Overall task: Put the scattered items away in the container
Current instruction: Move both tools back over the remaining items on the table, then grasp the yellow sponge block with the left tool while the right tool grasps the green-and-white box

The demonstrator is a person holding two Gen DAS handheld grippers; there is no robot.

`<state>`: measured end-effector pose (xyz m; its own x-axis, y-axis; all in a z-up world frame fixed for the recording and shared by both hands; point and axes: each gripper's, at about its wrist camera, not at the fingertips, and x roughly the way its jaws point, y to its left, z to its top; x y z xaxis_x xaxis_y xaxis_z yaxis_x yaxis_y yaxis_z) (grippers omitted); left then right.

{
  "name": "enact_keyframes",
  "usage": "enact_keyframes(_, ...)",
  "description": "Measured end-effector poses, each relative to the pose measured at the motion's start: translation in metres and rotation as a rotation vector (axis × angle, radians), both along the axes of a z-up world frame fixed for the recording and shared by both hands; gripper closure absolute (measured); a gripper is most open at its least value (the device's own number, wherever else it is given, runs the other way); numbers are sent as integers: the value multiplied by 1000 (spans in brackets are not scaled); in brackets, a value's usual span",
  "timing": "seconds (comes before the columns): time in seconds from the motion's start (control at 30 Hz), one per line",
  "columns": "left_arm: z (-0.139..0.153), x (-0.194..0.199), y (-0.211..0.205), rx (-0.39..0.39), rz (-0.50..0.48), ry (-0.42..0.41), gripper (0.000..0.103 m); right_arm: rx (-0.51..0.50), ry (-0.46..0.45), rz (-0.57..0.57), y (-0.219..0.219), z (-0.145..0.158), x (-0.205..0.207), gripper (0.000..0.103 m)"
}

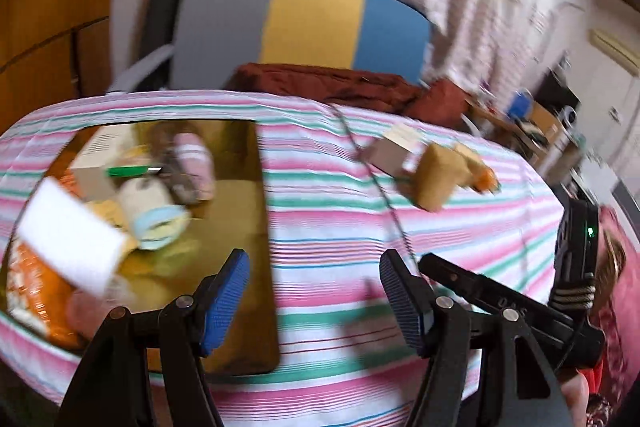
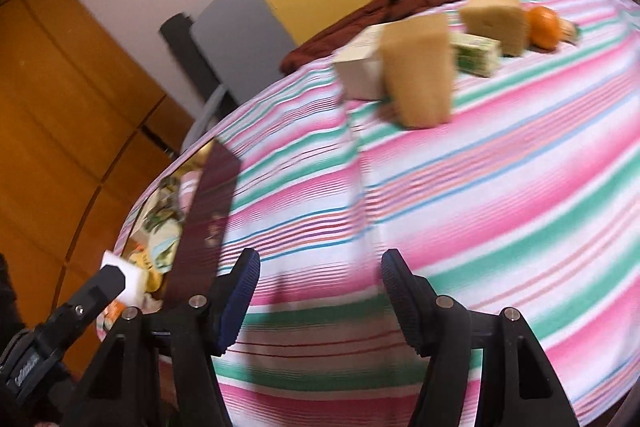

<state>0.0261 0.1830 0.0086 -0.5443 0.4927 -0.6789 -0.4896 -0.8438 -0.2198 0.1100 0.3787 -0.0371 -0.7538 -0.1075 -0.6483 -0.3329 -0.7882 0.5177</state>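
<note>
A brown open container (image 1: 265, 211) sits on the striped tablecloth (image 1: 460, 239) at the left. It holds a white block (image 1: 68, 239), an orange packet (image 1: 36, 287), a pale roll and other small items. My left gripper (image 1: 314, 259) hovers open and empty over the container's right wall. In the right wrist view, my right gripper (image 2: 320, 261) is also open and empty above bare cloth. Far ahead of it stand a tan sponge (image 2: 418, 71), a second tan sponge (image 2: 494, 21), a white box (image 2: 356, 67), a green-striped piece (image 2: 478, 55) and an orange (image 2: 544, 25). The container's dark wall (image 2: 212, 211) lies to its left.
A chair with a grey, yellow and blue back (image 1: 312, 23) stands behind the table, with a dark red cloth (image 1: 340, 83) on it. Wooden cupboards (image 2: 60, 107) fill the left. A thin cable (image 1: 380, 187) runs across the cloth. Both views are motion-blurred.
</note>
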Motion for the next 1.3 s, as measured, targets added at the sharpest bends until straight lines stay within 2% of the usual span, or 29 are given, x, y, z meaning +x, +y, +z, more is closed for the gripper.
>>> enact_keyframes(0.17,-14,4,42,-35,-87,-49,35,45,2,-67,26,-2,17,38)
enact_keyframes(0.27,-22,4,66,-51,-131,-64,35,129,1,-120,41,-1,26,38)
enact_keyframes(0.5,-34,0,123,-104,-196,-29,34,241,-30,-197,90,-6,31,38)
enact_keyframes(0.93,-43,-45,208,-91,-228,-16,34,305,-47,-154,144,-3,-7,38)
enact_keyframes(1.3,-54,-74,240,-135,-266,57,33,235,-37,-171,156,-13,-8,38)
